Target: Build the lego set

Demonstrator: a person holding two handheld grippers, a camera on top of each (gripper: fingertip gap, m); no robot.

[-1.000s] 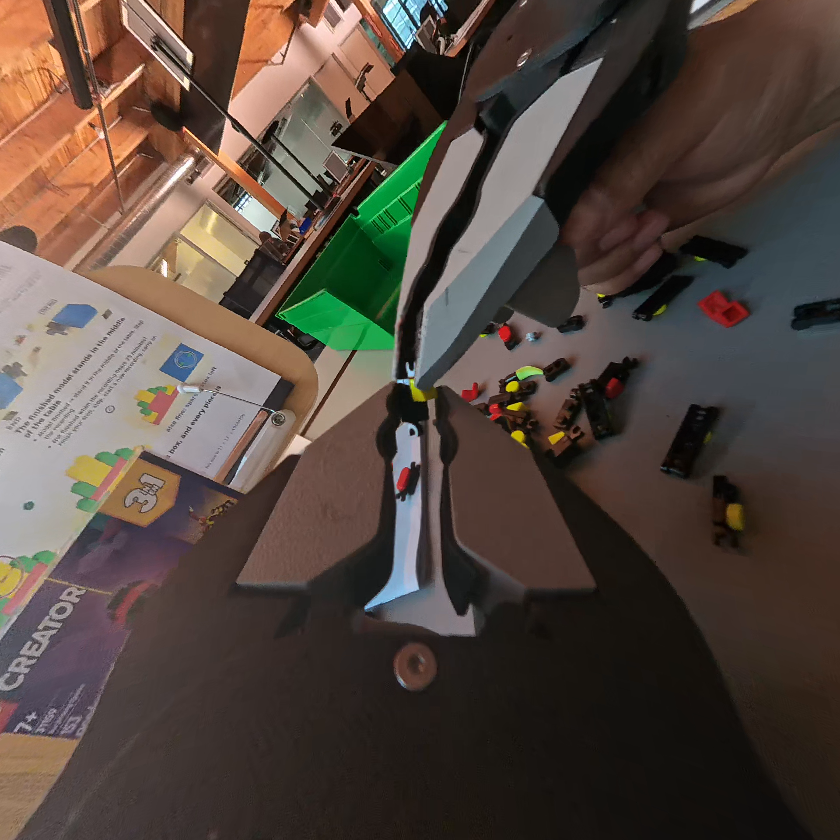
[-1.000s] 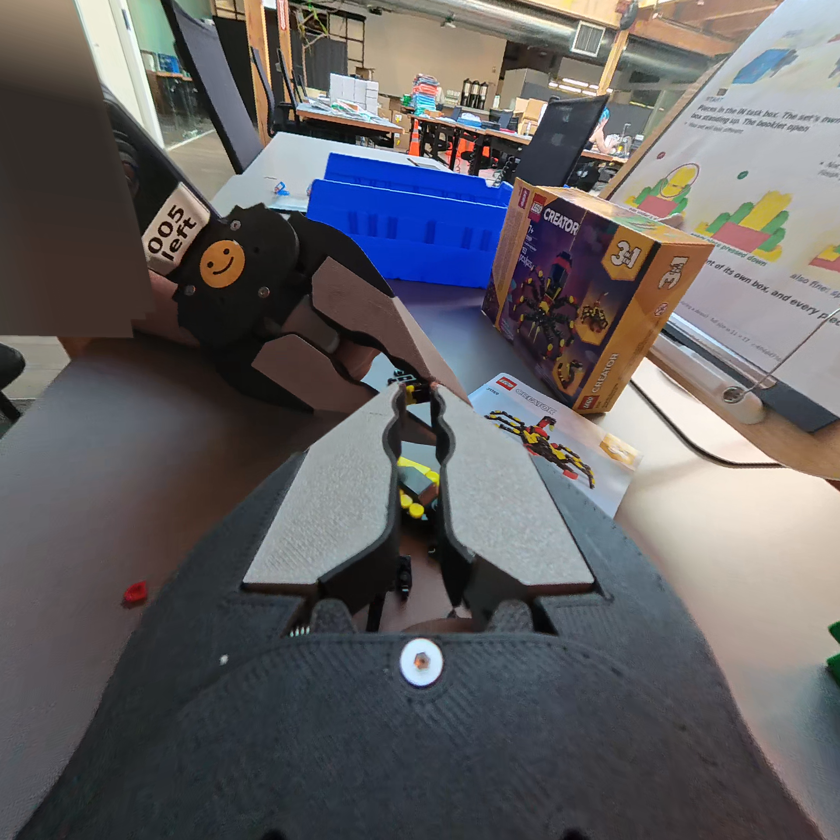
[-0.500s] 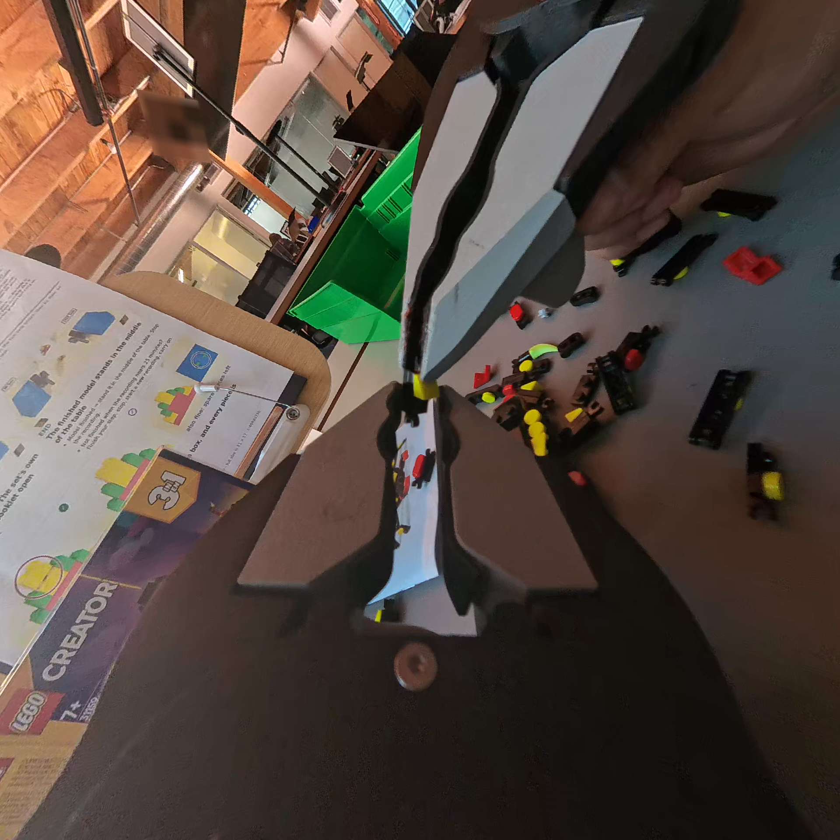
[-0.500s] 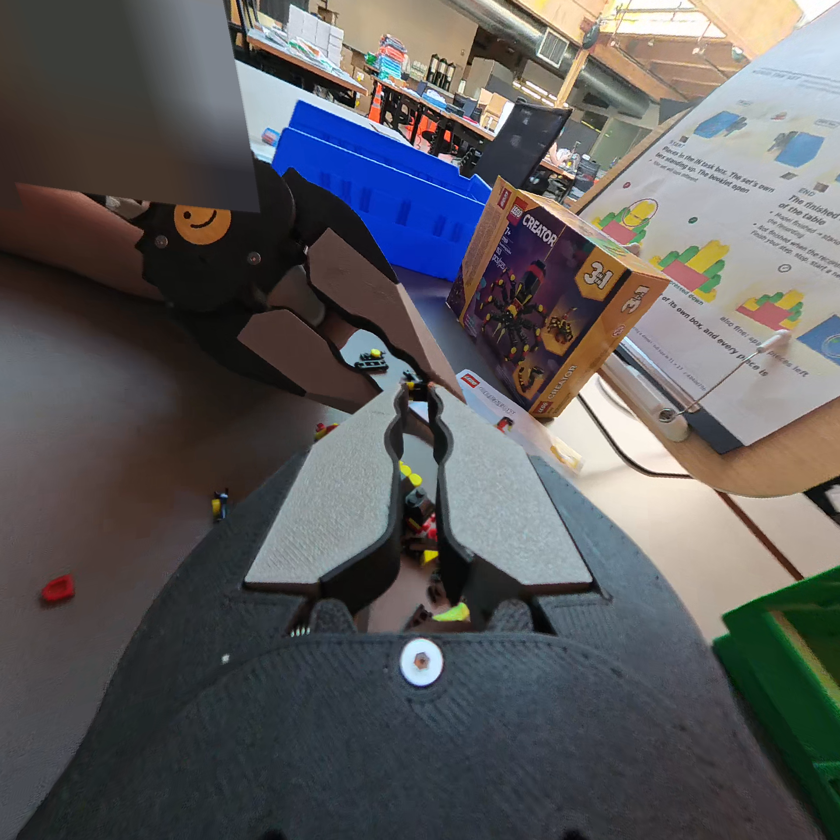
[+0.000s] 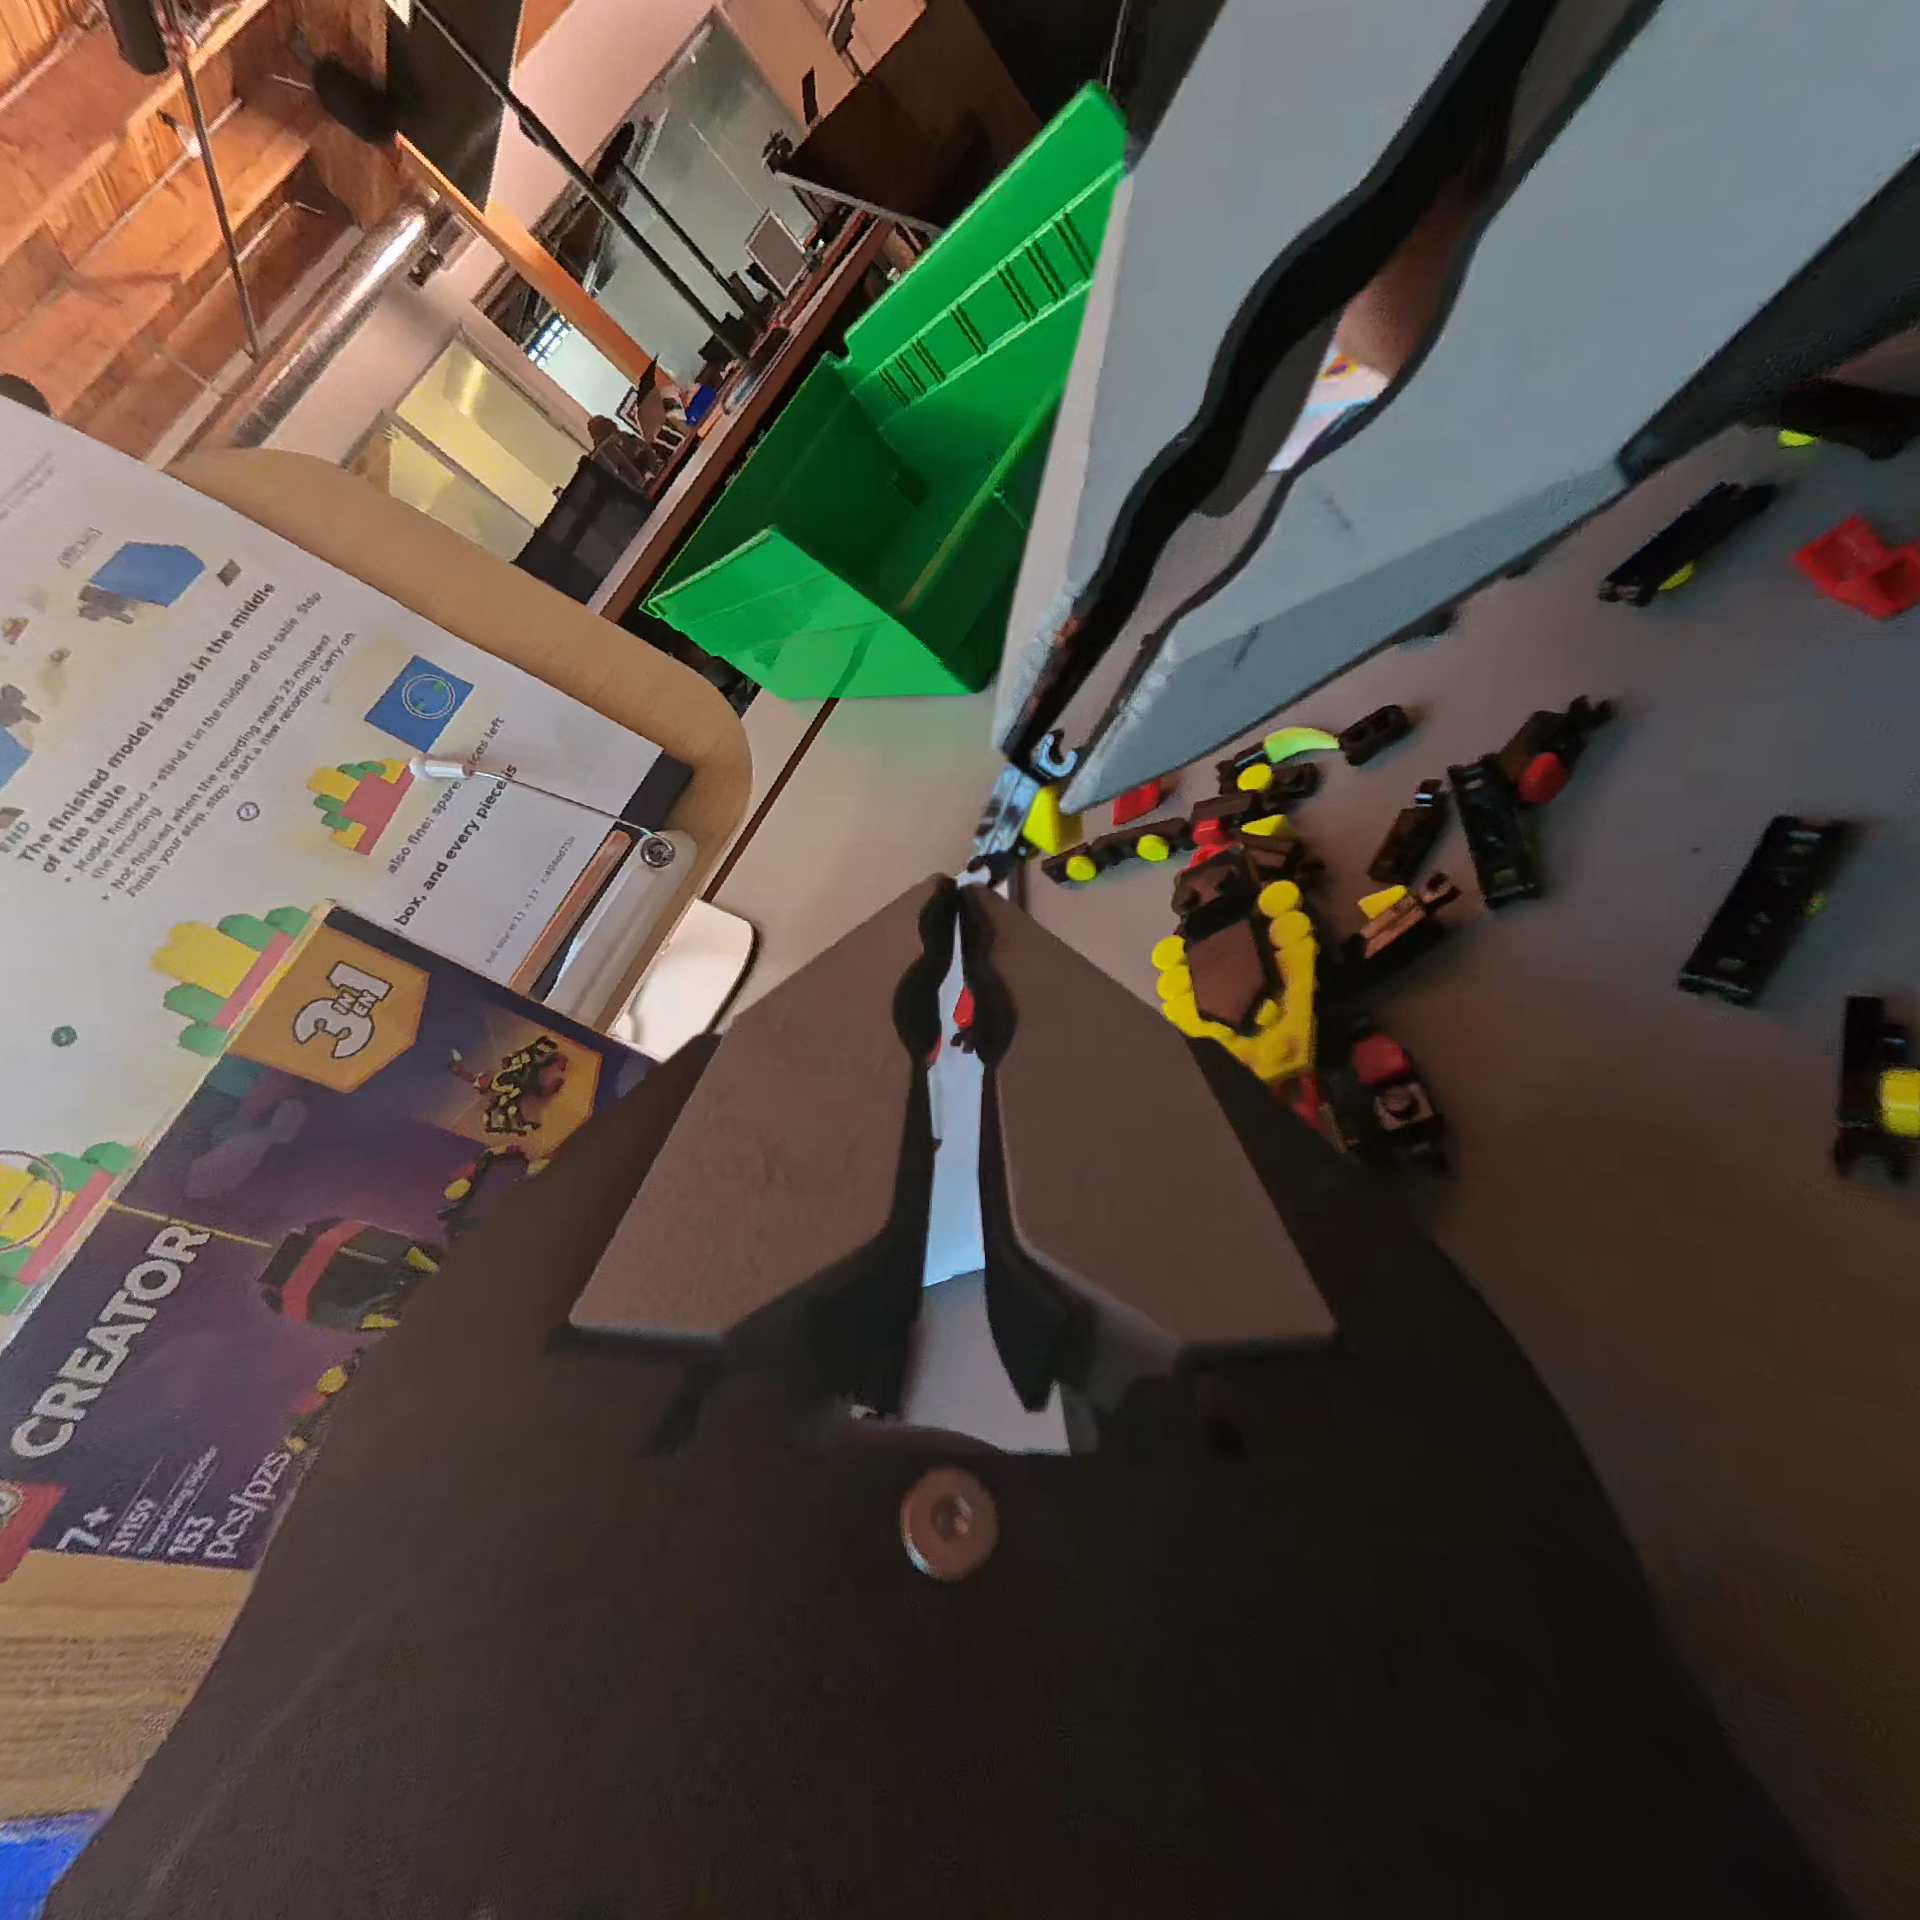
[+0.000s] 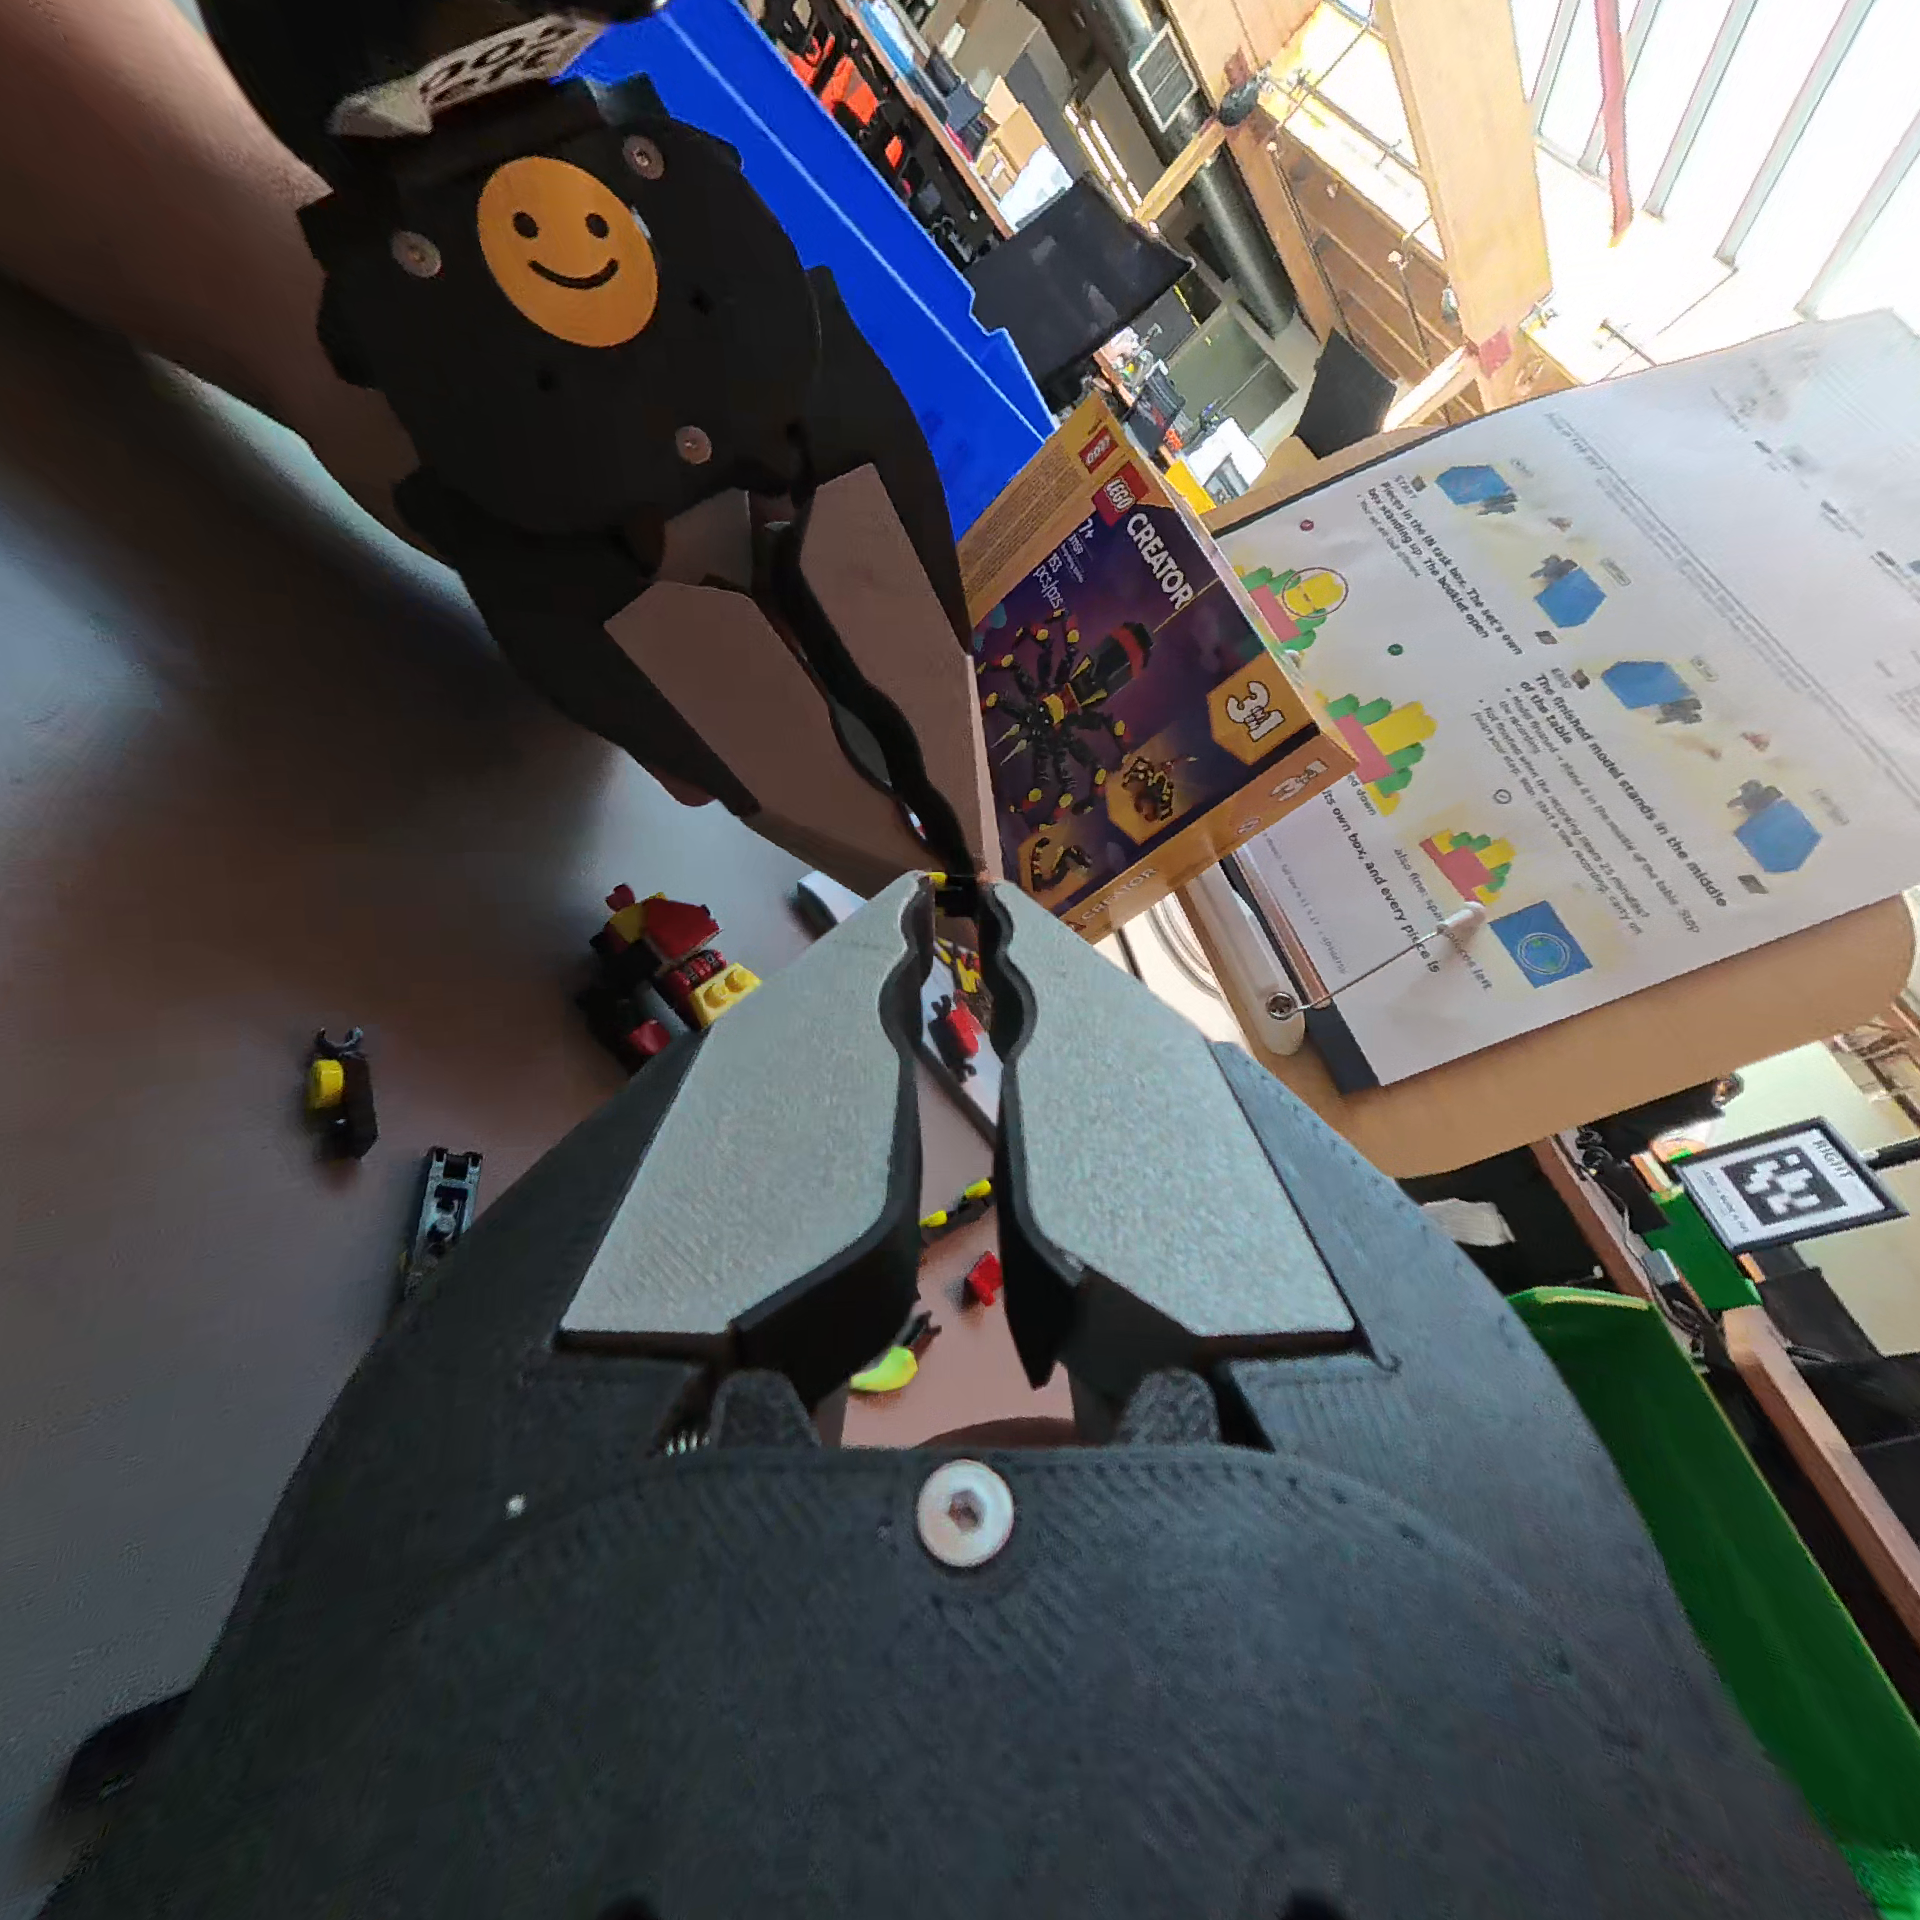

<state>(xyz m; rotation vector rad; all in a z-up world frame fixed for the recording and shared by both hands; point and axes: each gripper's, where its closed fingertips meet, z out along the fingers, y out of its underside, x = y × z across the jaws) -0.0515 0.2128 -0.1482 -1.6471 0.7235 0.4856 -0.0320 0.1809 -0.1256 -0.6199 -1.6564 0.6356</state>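
The dark grey tabletop carried everything, with bare room left toward its near side. Beyond the scattered black, red and yellow toy bricks stood a green plastic bin at the table's far edge, and left of the bricks a purple-and-yellow cardboard toy box leaned before a clipboard with a printed sheet. A blue plastic bin lay behind the box. Above the brick pile, the right gripper had its fingertips pinched on a small black-and-yellow brick piece. The left gripper met it tip to tip, its fingers nearly pressed together; whether they clamped the piece could not be told. A part-built red and yellow model stood just left of the tips.
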